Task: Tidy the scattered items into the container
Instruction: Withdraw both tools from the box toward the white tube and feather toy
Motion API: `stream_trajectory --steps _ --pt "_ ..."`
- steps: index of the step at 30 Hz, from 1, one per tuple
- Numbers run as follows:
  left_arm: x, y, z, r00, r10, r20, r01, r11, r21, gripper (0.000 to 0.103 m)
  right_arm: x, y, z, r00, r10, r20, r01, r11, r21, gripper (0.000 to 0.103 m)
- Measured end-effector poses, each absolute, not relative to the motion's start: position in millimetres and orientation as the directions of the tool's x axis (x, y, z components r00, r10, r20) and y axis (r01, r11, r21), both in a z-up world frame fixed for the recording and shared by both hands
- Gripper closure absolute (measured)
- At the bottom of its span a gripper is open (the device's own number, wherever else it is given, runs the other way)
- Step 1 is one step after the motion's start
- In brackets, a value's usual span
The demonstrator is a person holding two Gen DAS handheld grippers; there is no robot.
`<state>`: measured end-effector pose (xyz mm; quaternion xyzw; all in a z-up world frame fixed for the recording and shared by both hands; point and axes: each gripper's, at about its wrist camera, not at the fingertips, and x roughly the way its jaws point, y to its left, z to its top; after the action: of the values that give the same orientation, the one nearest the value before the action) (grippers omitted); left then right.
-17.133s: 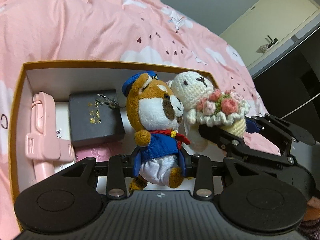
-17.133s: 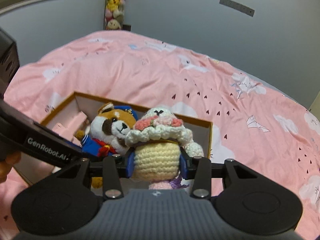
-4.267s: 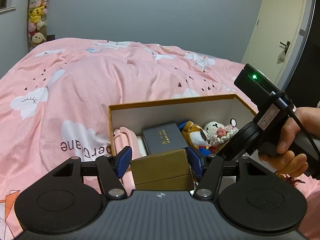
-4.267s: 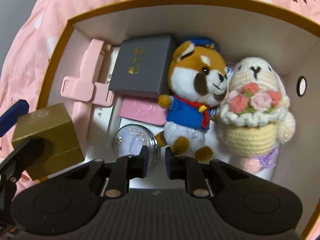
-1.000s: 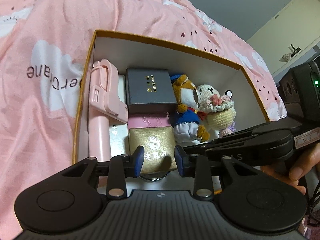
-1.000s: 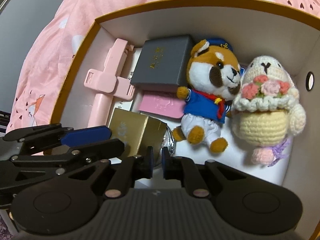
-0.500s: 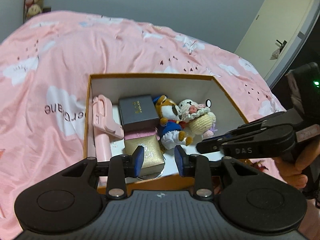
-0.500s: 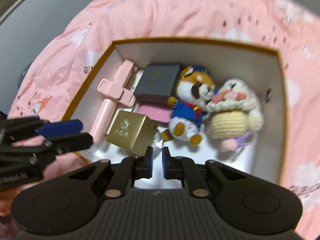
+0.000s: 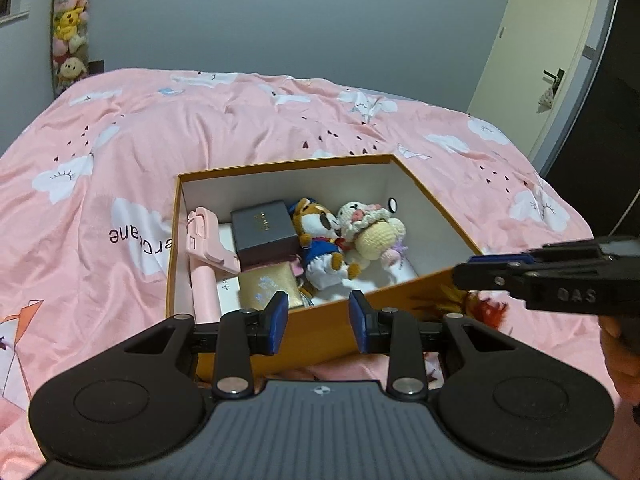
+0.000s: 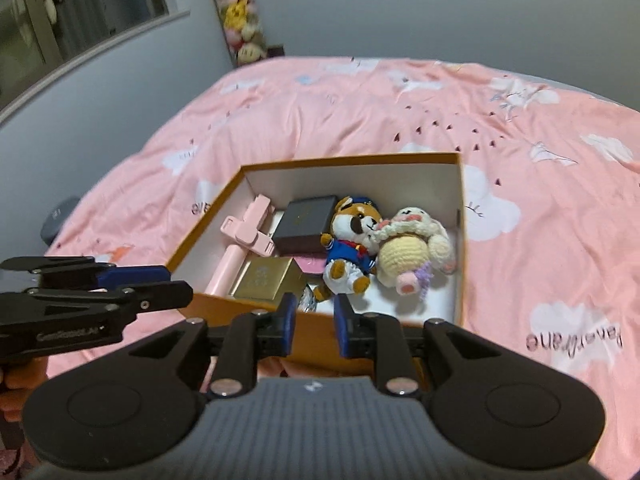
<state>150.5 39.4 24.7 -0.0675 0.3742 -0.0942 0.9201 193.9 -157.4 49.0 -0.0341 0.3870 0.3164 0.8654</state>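
Observation:
An orange cardboard box (image 9: 436,204) (image 10: 463,216) with white inner walls sits on the pink bed. Inside lie a gold box (image 9: 269,289) (image 10: 267,278), a dark grey box (image 9: 262,224) (image 10: 307,215), a pink clip holder (image 9: 206,236) (image 10: 246,232), a red panda plush (image 9: 318,236) (image 10: 352,236) and a crocheted bunny (image 9: 370,228) (image 10: 408,246). My left gripper (image 9: 318,316) hangs open and empty in front of the box's near wall. My right gripper (image 10: 316,314) is also empty before that wall, its jaws opening.
The pink cloud-print bedspread (image 9: 248,120) (image 10: 520,128) spreads all around the box. A column of plush toys (image 9: 68,28) (image 10: 240,16) stands by the far wall. A door (image 9: 540,52) is at the right. A person's hand (image 9: 620,348) holds the right gripper.
Both grippers have pulled back and risen out of the box, leaving the gold box inside. The views now take in the whole box and the room. The right jaws have widened.

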Motion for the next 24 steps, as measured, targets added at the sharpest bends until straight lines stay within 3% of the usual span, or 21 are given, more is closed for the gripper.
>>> stream_trajectory --steps 14,19,22,24 --pt "85.2 2.4 21.3 0.744 -0.228 -0.628 0.195 0.973 -0.123 0.065 108.1 -232.0 27.8 0.669 0.407 -0.622 -0.446 0.889 0.102 0.078" --pt "66.7 -13.4 -1.6 0.709 -0.212 -0.672 0.227 0.972 -0.067 0.064 87.3 -242.4 14.0 0.689 0.374 -0.621 -0.428 0.901 0.068 0.077" --pt "61.3 -17.2 -21.8 0.663 -0.218 -0.716 0.216 0.972 -0.095 0.064 76.6 -243.6 0.9 0.686 0.355 -0.636 -0.432 0.901 0.037 0.077" --pt "60.4 -15.8 -33.8 0.633 -0.239 -0.737 0.187 0.970 -0.154 0.053 73.3 -244.3 -8.4 0.680 0.346 -0.647 -0.430 0.902 0.031 0.077"
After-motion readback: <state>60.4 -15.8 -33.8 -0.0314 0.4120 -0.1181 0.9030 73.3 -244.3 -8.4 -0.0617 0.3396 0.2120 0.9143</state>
